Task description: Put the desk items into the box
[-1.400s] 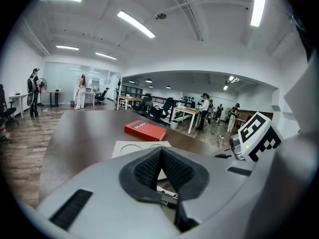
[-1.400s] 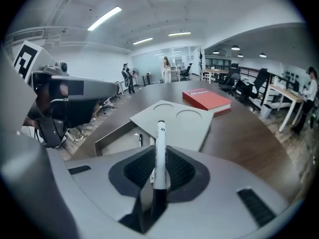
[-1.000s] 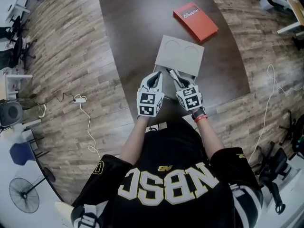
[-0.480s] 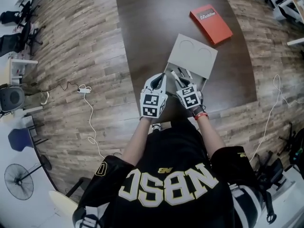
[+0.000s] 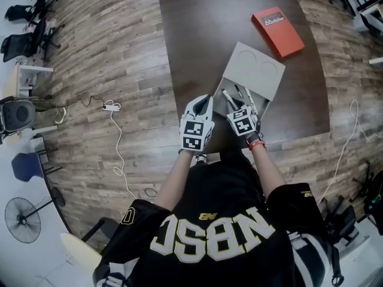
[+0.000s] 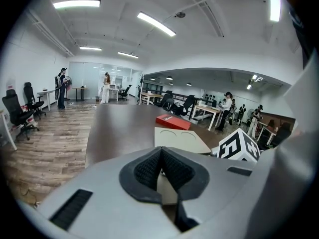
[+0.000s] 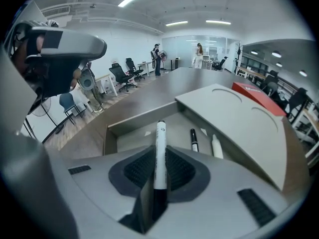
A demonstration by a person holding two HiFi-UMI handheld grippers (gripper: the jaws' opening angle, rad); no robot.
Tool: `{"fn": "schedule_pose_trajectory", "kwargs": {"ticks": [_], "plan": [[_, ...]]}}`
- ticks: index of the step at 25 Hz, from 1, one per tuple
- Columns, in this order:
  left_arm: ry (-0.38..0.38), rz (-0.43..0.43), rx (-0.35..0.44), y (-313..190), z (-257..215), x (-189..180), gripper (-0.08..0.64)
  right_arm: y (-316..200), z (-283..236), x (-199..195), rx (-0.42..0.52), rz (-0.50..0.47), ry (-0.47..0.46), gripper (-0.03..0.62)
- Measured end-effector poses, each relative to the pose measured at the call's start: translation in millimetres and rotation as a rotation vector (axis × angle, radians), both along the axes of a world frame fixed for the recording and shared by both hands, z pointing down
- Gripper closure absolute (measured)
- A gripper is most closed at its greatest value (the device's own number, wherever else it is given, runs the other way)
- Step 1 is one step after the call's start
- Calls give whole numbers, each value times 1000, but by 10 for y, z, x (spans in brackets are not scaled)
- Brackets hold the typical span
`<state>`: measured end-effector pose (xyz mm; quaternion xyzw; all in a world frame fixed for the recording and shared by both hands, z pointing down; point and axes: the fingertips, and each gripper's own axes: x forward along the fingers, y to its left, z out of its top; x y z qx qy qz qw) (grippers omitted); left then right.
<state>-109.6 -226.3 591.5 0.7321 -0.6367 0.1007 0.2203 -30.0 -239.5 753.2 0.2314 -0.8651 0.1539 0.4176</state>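
Note:
A grey box (image 5: 234,96) lies on the dark table, its lid (image 5: 254,68) slid back so the near end is uncovered. Inside the box (image 7: 130,134) lie a black pen (image 7: 194,139) and a white pen (image 7: 216,146). My right gripper (image 7: 159,172) is shut on a white marker (image 7: 160,151) with a black end, pointing over the box's near end. In the head view the right gripper (image 5: 232,103) is at the box's near edge. The left gripper (image 5: 206,99) hovers just left of the box, and in its own view the left gripper (image 6: 160,169) is shut with nothing in it.
A red box (image 5: 277,30) lies on the table beyond the grey box. The table's near edge (image 5: 197,148) is right under my grippers. Wood floor, a white cable (image 5: 115,133) and office chairs (image 5: 24,40) lie to the left.
The head view has shifted, so the table sits further right and up. Both grippers keep their places at the box's near end; the right one still holds the marker.

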Motion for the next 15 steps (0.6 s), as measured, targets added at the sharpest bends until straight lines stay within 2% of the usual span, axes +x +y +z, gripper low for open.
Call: {"fn": "schedule_pose_trajectory", "kwargs": {"ticks": [8, 15], "plan": [[-4, 21, 0, 39, -11, -35, 546, -5, 65, 5, 9, 3, 35, 515], [-8, 52, 24, 31, -69, -16, 546, -10, 13, 41, 13, 30, 30, 483]]}}
